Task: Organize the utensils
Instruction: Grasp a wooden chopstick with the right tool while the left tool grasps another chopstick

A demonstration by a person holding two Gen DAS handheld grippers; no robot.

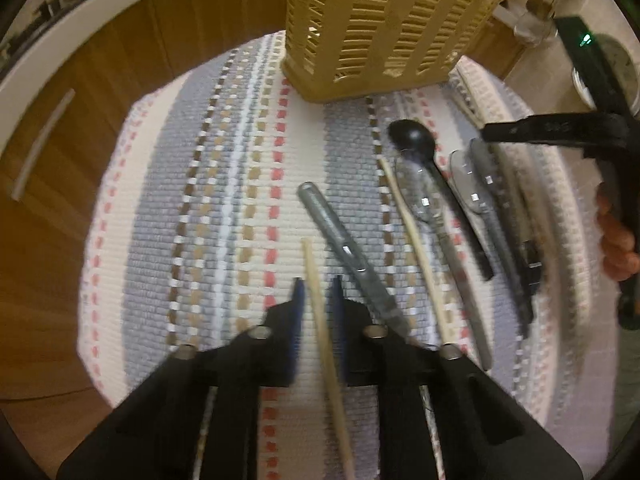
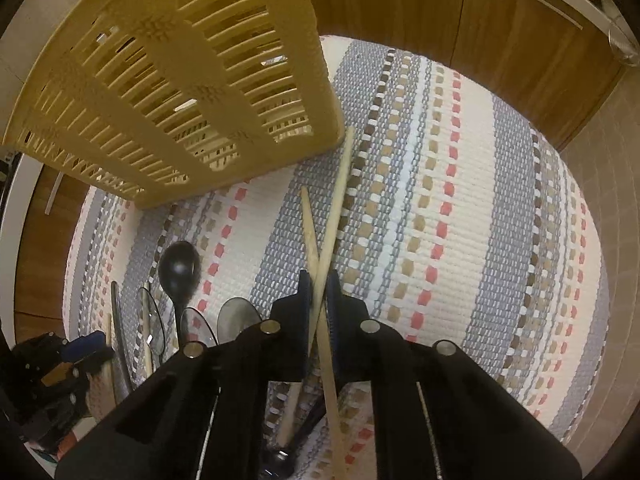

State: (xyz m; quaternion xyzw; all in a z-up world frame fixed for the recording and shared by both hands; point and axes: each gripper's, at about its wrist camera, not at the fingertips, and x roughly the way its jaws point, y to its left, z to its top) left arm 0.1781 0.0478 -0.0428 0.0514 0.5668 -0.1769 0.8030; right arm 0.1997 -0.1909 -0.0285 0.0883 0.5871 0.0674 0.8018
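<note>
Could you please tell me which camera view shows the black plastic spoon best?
The left wrist view: the black plastic spoon lies on the striped woven mat with bowl and handle visible. The right wrist view shows mainly its bowl; the handle is partly hidden.

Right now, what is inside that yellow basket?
Through the slots of the yellow basket only gaps and its far wall show; no utensil is visible. Its open top is out of view, so its contents stay unknown.

You've got wood cabinet doors (image 1: 120, 92) w/ a pale bar handle (image 1: 42, 144) behind the striped woven mat (image 1: 240, 184), white countertop edge (image 1: 100, 8) above. Beige tiled floor (image 2: 600, 184) to the right. Warm, dim indoor light.
</note>
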